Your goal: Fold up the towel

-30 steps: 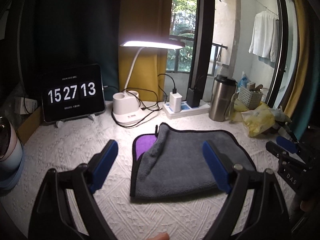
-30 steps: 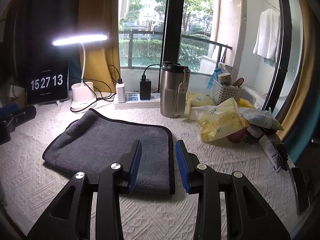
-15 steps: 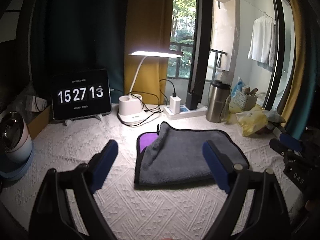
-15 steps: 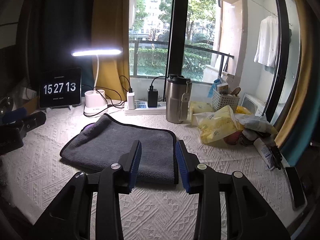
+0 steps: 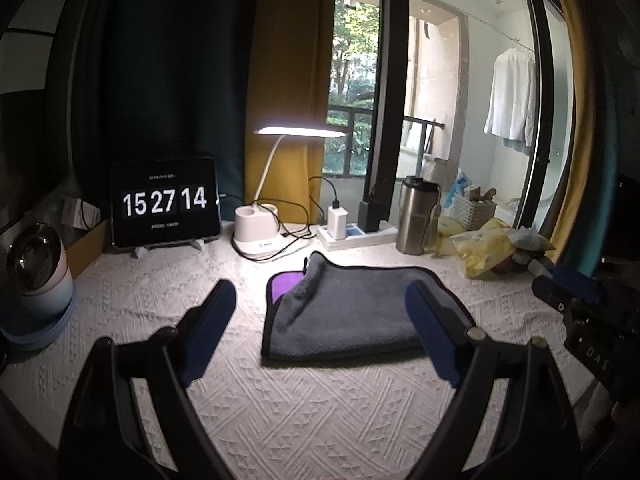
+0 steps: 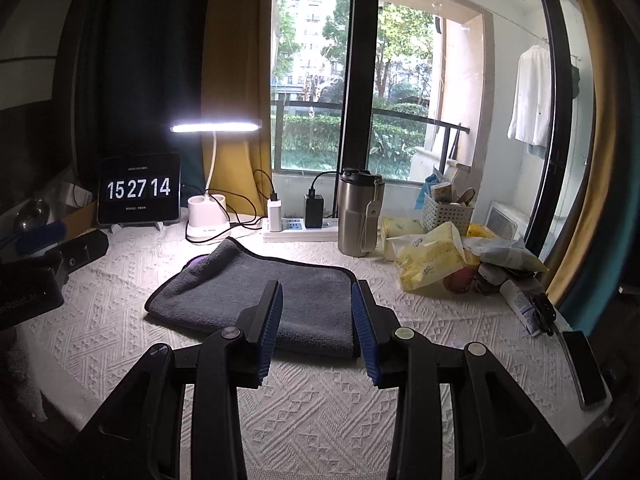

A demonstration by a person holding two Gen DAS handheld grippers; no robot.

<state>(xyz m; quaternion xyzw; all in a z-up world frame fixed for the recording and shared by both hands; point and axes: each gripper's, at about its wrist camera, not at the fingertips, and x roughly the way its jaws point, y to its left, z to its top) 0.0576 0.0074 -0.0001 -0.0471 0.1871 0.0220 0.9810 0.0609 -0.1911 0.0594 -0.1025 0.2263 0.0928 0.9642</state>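
Lying folded on the white textured table cover (image 5: pixel 320 420), the grey towel (image 5: pixel 360 312) shows a purple inner layer at its far left corner. The left gripper (image 5: pixel 320 332) hovers in front of it with its blue-padded fingers spread wide, holding nothing. The right gripper (image 6: pixel 316 320) has its fingers parted by a narrower gap, also empty, above the towel's near edge. A white slotted basket (image 6: pixel 446 214) holds packets and small items too small to identify. A steel tumbler (image 6: pixel 358 216) stands lidded beside the power strip (image 6: pixel 300 230). The lamp base (image 6: pixel 208 220) has two cup-like wells; contents cannot be seen. A tablet (image 5: pixel 166 202) reads "15 27 14". Yellow tissue packs (image 6: pixel 430 260) carry unreadable print.
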